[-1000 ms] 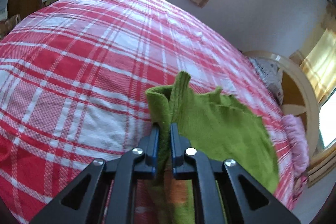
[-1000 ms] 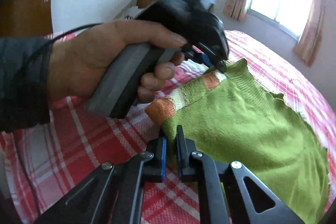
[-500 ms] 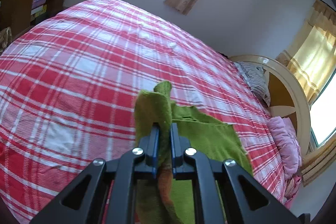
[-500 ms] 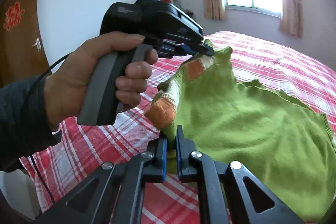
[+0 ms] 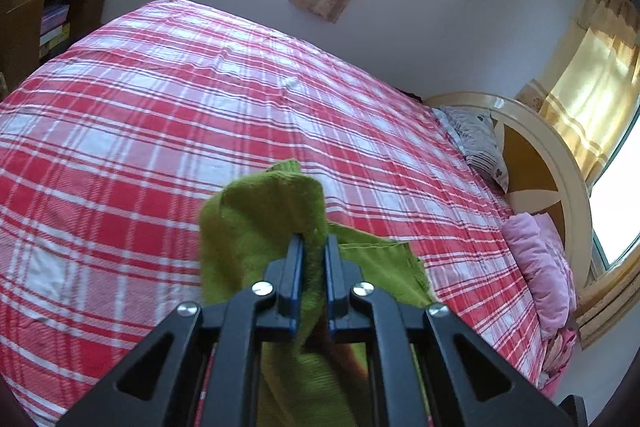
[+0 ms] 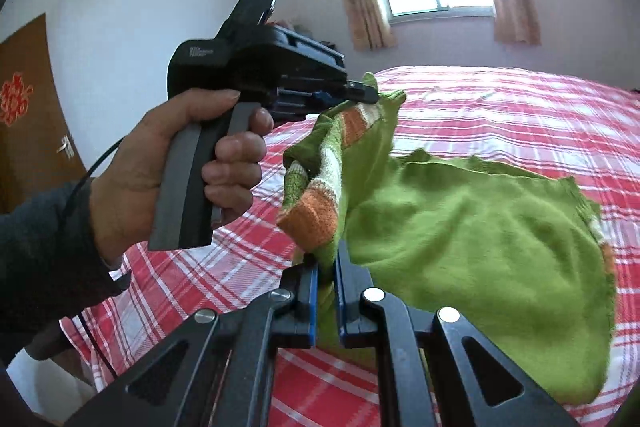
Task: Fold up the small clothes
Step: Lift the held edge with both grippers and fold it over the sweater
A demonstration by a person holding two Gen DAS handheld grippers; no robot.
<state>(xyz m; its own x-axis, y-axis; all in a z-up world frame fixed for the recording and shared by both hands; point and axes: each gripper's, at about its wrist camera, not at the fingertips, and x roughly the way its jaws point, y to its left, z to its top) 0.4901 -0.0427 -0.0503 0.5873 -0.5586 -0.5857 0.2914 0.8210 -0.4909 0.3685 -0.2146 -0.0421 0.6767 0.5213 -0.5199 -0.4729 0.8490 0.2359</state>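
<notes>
The left hand-held gripper (image 5: 313, 247) pinches a bunched edge of the green knit garment (image 6: 460, 227) between its blue-lined fingers (image 5: 295, 267), which stand pressed close on the fabric. The right hand-held gripper (image 6: 326, 267) likewise clamps the garment just below its orange and cream striped band (image 6: 320, 211), with a thin fold of green cloth squeezed between the jaws.

In the right wrist view the person's left hand (image 6: 180, 167) grips the grey handle of the left hand-held gripper, whose tip bites the cloth at the top of the striped band. The dark sleeve (image 6: 44, 247) covers the wrist, and a black cable runs down from it.

The garment hangs between the two pinch points, its body draping to the right above the red and white plaid bedspread (image 5: 140, 147). A second ago the garment lay lower, with much of its body spread flat on the bed, and the left hand's gripper pointed down towards it. Now the cloth is lifted, the striped band runs steeply from one gripper up to the other, and the left hand-held gripper sits level in the view. In the left wrist view less green cloth shows to the right of the fingers than before, and more of the bed, the round wooden headboard (image 5: 560, 187) and the pink pillow (image 5: 540, 259) have come into sight. Both grips look as tight as they were.
</notes>
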